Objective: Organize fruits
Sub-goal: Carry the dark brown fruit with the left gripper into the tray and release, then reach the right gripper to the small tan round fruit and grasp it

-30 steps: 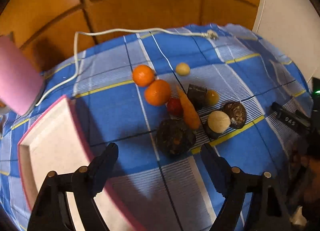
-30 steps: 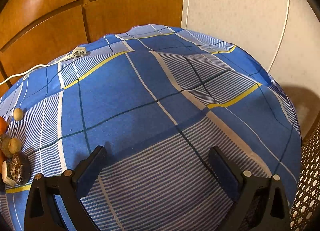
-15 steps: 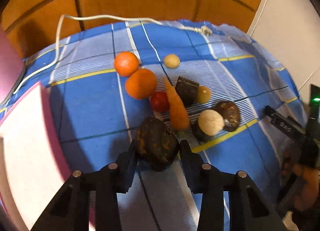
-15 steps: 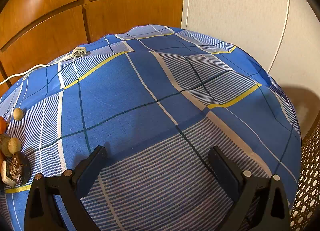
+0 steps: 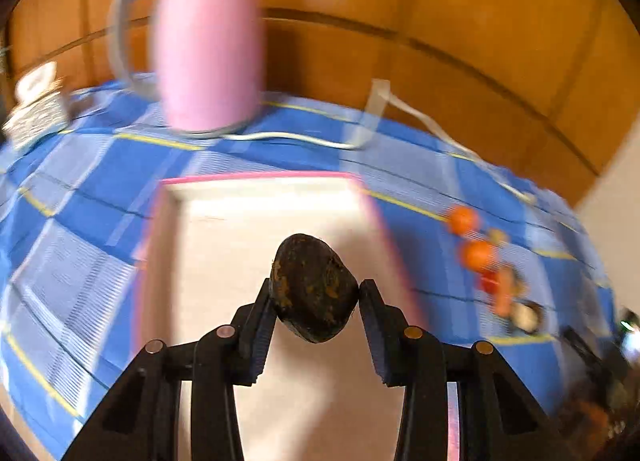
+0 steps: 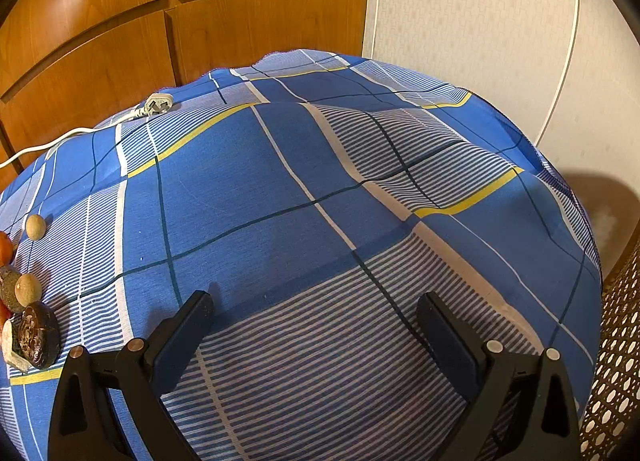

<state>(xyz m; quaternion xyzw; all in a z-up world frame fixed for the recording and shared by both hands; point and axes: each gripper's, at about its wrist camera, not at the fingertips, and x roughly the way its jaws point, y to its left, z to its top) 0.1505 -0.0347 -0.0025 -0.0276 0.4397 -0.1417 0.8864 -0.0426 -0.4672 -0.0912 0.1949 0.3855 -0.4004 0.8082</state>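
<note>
Tongs first: my left tongs (image 5: pixel 315 295) are clamped on a dark, rough fruit (image 5: pixel 313 288) with orange flecks, pinched between both pads at the centre of the left wrist view. It hangs above a white tray (image 5: pixel 240 253) with a pink rim, which fills the middle and lower part of that frame; I cannot tell whether the fruit touches the tray.

Beyond the tray, in the upper left of the frame, stands a pink kettle (image 5: pixel 210 49) with a grey handle, and a white cord (image 5: pixel 280 137) runs from its base across the blue checked cloth (image 5: pixel 80 181) toward the right. At the right edge of that view the other fruits lie in a blurred cluster on the cloth: two oranges (image 5: pixel 478 255), something red and a few brownish pieces, well apart from the tray.

My right tongs (image 6: pixel 316 325) are spread wide and hold nothing, low over bare striped cloth on the surface at the bottom centre of the right wrist view. At the far left edge of that frame sit a brown shiny fruit (image 6: pixel 38 335) and two small tan round ones (image 6: pixel 35 226). A white plug (image 6: pixel 158 104) lies at the upper left, near the wooden panels (image 6: pixel 240 21).
</note>
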